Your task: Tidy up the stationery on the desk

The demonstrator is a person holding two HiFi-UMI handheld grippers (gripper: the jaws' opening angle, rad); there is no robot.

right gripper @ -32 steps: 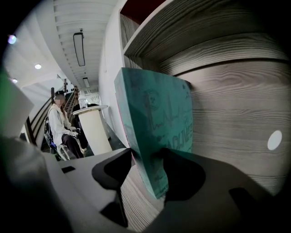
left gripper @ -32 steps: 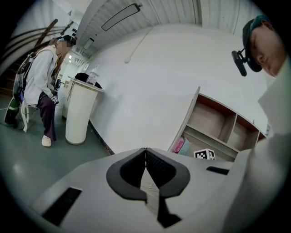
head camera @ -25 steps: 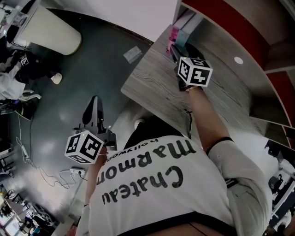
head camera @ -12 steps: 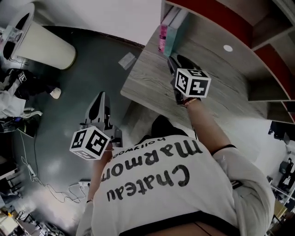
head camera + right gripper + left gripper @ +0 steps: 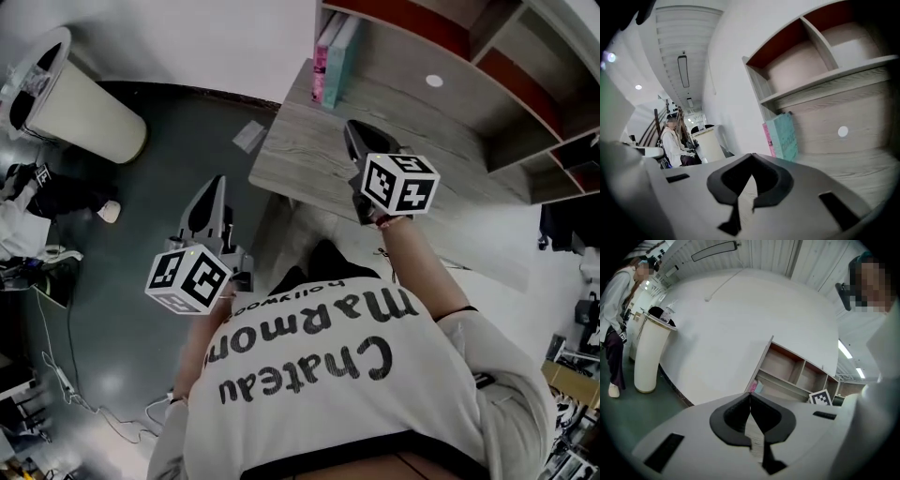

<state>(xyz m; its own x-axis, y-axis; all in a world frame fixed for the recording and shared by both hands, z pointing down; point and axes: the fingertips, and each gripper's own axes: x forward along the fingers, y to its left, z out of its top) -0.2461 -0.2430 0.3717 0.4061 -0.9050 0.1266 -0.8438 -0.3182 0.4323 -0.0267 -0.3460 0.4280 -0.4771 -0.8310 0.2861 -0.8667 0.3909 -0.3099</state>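
**Nothing in hand, tabletop nearly bare**

On the right gripper (image 5: 751,158) the fingers (image 5: 773,185) have just closed together on nothing. The left gripper (image 5: 750,397) is likewise pressed together, empty. Two books (image 5: 783,136) stand upright ahead of the right fingers, well apart. Tidying looks finished; next, check the tabletop (image 5: 441,141) for strays.

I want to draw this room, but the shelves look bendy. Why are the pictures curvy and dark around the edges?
Right gripper view: the wide lens bows the shelves and leaves dark corners, though the books look sharp. Left gripper view: same dark round rim, and the wall bulges like a dome. Head view: the desk edges curve, with no glare on it.
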